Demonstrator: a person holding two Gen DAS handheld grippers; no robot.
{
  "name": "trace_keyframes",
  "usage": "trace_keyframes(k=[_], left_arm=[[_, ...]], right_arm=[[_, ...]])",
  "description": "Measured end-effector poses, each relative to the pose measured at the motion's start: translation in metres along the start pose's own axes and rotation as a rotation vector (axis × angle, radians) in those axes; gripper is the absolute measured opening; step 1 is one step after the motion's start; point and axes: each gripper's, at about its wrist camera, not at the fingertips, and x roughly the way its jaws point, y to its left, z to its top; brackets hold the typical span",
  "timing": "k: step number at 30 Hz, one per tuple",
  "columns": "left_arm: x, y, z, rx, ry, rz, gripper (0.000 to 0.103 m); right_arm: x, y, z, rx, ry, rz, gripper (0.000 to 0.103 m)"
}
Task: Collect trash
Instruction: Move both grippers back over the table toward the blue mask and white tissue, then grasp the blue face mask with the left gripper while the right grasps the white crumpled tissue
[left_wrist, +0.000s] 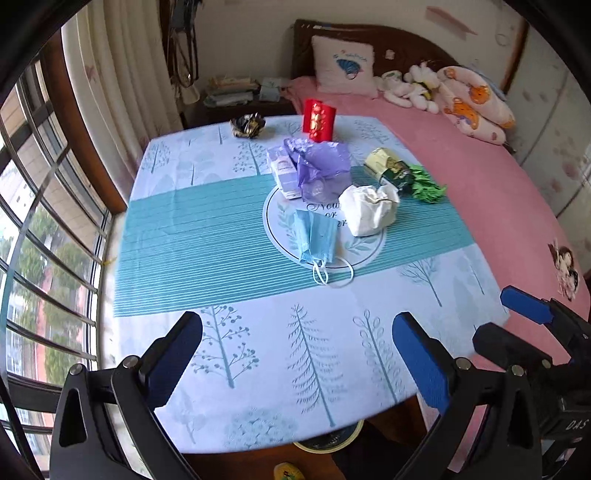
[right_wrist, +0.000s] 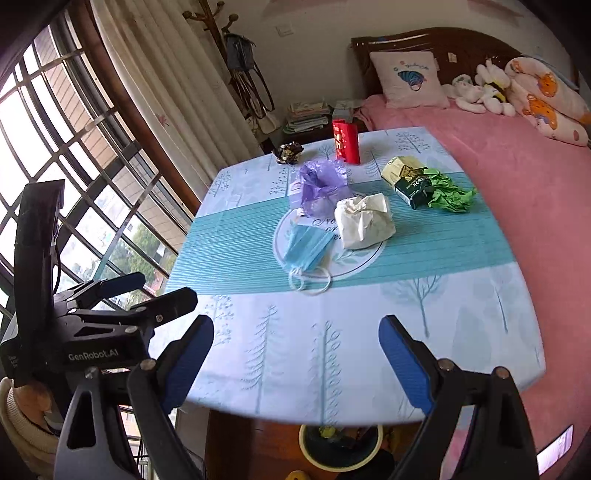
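Note:
Trash lies mid-table: a blue face mask (left_wrist: 317, 239) (right_wrist: 307, 246), a crumpled white paper (left_wrist: 369, 209) (right_wrist: 364, 221), a purple plastic bag (left_wrist: 320, 168) (right_wrist: 323, 186) beside a small lilac box (left_wrist: 283, 173), a gold-green packet (left_wrist: 389, 169) (right_wrist: 408, 181), green paper scraps (left_wrist: 428, 184) (right_wrist: 448, 194), a red box (left_wrist: 318, 119) (right_wrist: 346, 142) and a dark wrapper (left_wrist: 248, 124) (right_wrist: 289, 152). My left gripper (left_wrist: 297, 354) is open and empty over the table's near edge. My right gripper (right_wrist: 295, 350) is open and empty, beside it on the right (left_wrist: 532, 317).
A trash bin (right_wrist: 340, 443) stands on the floor under the table's near edge. A pink bed (left_wrist: 480, 177) adjoins the table on the right. A barred window (left_wrist: 44, 240) and curtains are to the left. A nightstand with books (right_wrist: 308, 118) stands behind.

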Motion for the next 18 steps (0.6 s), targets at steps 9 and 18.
trace_keyframes(k=[9,18], left_arm=[[0.106,-0.025,0.046,-0.101,0.134,0.063,0.102],[0.179,-0.018,0.078,-0.221,0.208,0.11,0.102]], right_arm=[[0.093,-0.072,0.066,-0.026,0.117,0.028,0.091],[0.165,-0.108,0.108,-0.032,0.181,0.077,0.091]])
